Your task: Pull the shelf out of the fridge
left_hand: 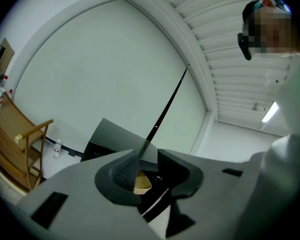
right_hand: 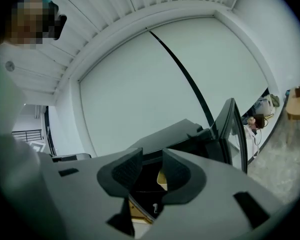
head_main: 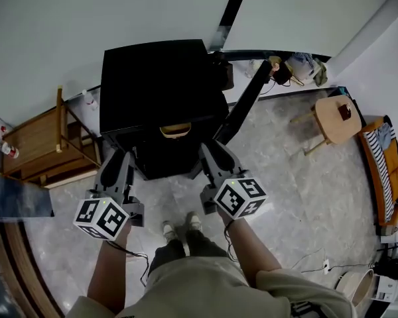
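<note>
A black mini fridge (head_main: 152, 78) stands on the floor ahead, its door (head_main: 245, 101) swung open to the right. A tan bowl-like thing (head_main: 176, 130) sits inside, in the dark opening; the shelf under it is hard to make out. My left gripper (head_main: 119, 159) hangs in front of the opening's left side, and my right gripper (head_main: 215, 152) in front of its right side. In the left gripper view the left gripper (left_hand: 147, 171) has its pads apart, with the tan thing (left_hand: 141, 183) seen beyond them. The right gripper (right_hand: 152, 171) also shows a gap with nothing in it.
A wooden rack (head_main: 46, 144) stands left of the fridge with bottles (head_main: 6, 150) by it. A round wooden stool (head_main: 335, 118) and a striped bench (head_main: 385, 171) are at the right. The person's feet (head_main: 182, 227) are just behind the grippers. Cables lie on the floor.
</note>
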{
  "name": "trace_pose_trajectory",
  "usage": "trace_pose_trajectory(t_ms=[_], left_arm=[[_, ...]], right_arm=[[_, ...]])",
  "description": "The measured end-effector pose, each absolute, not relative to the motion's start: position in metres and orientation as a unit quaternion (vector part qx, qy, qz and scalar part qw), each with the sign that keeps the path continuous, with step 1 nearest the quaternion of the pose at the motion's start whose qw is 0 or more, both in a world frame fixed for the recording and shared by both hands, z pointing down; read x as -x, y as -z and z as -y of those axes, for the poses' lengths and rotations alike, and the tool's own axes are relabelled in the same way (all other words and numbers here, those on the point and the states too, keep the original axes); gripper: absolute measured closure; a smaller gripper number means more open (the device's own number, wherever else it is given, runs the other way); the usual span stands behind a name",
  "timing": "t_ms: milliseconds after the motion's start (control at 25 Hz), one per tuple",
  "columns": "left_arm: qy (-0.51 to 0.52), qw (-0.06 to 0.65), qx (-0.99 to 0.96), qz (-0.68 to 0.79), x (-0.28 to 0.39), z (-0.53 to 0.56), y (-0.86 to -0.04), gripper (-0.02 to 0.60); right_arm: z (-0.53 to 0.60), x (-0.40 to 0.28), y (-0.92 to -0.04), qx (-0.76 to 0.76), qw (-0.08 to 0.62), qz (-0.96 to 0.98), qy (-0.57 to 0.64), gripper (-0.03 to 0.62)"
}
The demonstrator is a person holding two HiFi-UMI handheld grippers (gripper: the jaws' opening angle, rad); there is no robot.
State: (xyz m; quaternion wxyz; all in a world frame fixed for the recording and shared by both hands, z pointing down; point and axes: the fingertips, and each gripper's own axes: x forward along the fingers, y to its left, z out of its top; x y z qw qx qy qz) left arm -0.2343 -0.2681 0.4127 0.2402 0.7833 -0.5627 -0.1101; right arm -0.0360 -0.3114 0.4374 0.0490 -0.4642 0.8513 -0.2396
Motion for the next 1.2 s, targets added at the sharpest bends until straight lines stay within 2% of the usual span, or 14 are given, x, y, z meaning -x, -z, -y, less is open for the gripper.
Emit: trace_pose_trajectory(t_ms=[120,360,920,1200], left_arm=[[0.132,0.272,-0.773,0.558,0.231,0.284,-0.434,0.434],[0.173,0.33,-0.751,0.545,0.223,0.314,-0.479,0.391],[0.288,0.48,-0.653,0.511,0.216,0.353,-0.581,0.364],[0.344,0.514,-0.611,0.495,0.221,0.363,-0.616,0.354]], right_arm=[[0.328,0.034,-0.462,0.476,0.053,-0.84,0.256,0.497],[0.357,0.03,-0.506,0.486,0.076,-0.813,0.311,0.493],[0.395,0.024,-0.599,0.489,0.117,-0.75,0.43,0.468],[0.405,0.023,-0.627,0.484,0.167,-0.712,0.48,0.448]])
